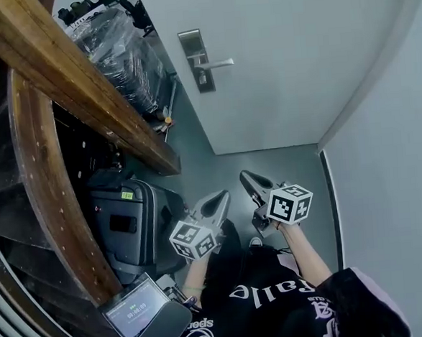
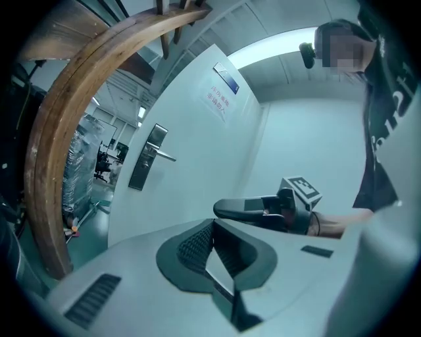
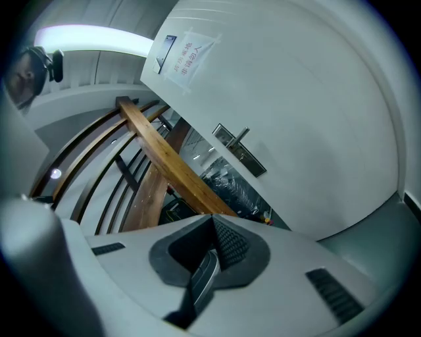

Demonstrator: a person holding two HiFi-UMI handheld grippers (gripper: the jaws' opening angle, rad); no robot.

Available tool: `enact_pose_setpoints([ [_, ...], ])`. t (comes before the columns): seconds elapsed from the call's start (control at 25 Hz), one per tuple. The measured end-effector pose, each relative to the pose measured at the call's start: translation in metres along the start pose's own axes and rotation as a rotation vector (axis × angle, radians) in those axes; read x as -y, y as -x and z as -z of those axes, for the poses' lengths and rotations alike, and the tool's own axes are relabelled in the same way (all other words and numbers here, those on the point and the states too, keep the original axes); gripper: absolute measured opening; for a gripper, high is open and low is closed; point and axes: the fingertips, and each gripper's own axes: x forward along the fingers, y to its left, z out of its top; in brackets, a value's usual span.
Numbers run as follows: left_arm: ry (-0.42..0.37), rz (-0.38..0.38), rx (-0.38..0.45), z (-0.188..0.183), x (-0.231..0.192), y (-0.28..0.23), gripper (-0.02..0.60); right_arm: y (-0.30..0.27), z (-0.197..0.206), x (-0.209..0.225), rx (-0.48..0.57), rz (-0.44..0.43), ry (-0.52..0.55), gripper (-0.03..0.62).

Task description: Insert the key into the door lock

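Key (image 3: 202, 282): thin, silvery, edge-on, clamped between jaws of right gripper (image 1: 249, 179). Door lock (image 1: 195, 61): upright silver plate with lever handle, on white door, well ahead of jaws.

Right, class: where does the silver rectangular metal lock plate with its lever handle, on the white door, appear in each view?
Head view: silver rectangular metal lock plate, top centre, on the white door.
Left gripper view: left of centre, at mid height.
Right gripper view: just right of centre, tilted.
Shared landmark: the brown wooden railing, left of the plate in every view.
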Motion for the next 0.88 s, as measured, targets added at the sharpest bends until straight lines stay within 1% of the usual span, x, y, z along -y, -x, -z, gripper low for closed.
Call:
enact_pose_setpoints([
  [0.12, -0.006, -0.017, -0.028, 0.019, 0.025, 0.017, 0.005, 0.023, 0.023, -0.007, -0.021, -0.018, -0.019, 0.017],
  [0.28, -0.009, -0.043, -0.037, 0.029, 0.041, 0.036, 0.005, 0.041, 0.041, -0.015, -0.027, -0.034, -0.041, 0.017],
  [0.44, -0.006, -0.061, -0.04, 0.036, 0.049, 0.047, 0.005, 0.053, 0.054, -0.023, -0.035, -0.043, -0.041, 0.017],
  [0.64, -0.011, -0.052, -0.04, 0.042, 0.057, 0.065, 0.005, 0.061, 0.072, -0.034, -0.042, -0.031, -0.04, 0.017],
  [0.88, -0.018, -0.066, -0.029, 0.048, 0.054, 0.116, 0.005, 0.057, 0.105, -0.07, -0.068, -0.029, -0.018, 0.017],
])
